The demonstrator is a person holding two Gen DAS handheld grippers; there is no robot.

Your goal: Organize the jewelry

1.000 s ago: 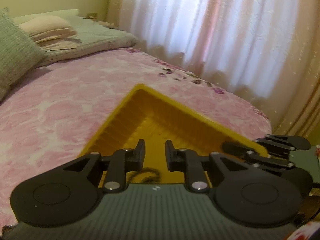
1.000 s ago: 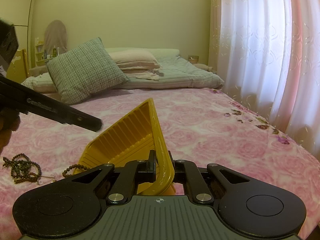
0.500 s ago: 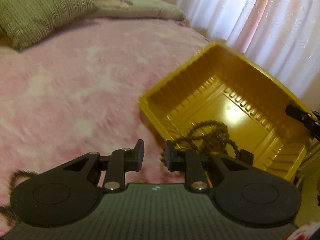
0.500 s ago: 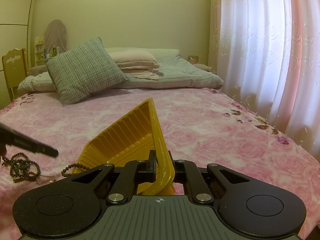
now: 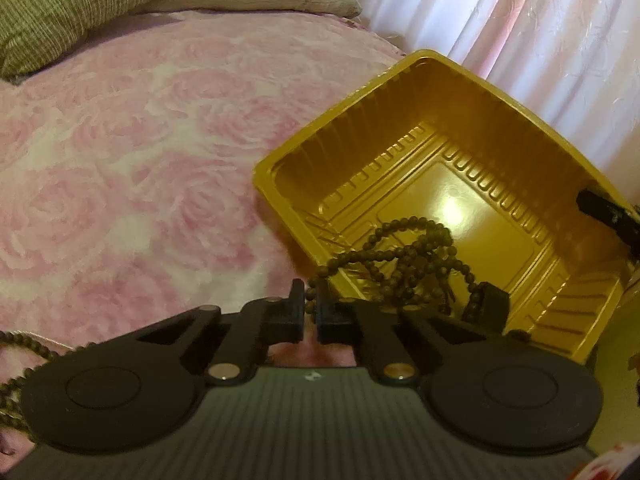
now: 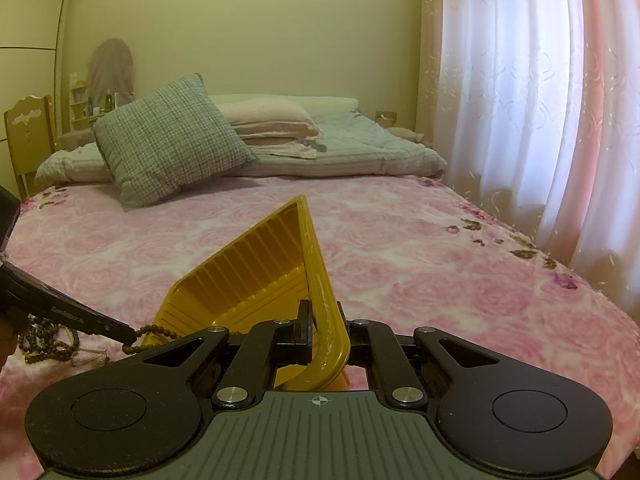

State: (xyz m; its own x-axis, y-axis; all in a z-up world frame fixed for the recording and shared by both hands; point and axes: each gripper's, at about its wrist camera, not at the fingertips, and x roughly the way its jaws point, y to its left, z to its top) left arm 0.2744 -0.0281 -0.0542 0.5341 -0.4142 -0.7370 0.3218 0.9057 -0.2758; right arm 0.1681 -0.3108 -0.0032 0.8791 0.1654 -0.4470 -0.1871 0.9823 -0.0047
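Note:
A yellow plastic tray (image 5: 516, 92) lies tilted on the pink bed. My right gripper (image 6: 323, 326) is shut on the tray's rim (image 6: 320, 280) and holds one side up. A brown bead necklace (image 5: 404, 256) lies mostly inside the tray, with one end hanging over its near rim. My left gripper (image 5: 310, 308) is shut on that hanging end of the beads (image 5: 311, 305). In the right wrist view the left gripper's finger (image 6: 80, 318) pinches the strand at the tray's edge. Another bead necklace (image 6: 48, 344) lies on the bed to the left.
The pink floral bedspread (image 5: 120, 160) spreads around the tray. A checked green cushion (image 6: 168, 148) and folded bedding (image 6: 272, 124) lie at the head of the bed. White curtains (image 6: 540, 100) hang on the right. More beads (image 5: 20, 360) show at the left wrist view's left edge.
My left gripper drew back from over the tray and closed on the bead strand hanging over the near rim. The right gripper and tray stayed still.

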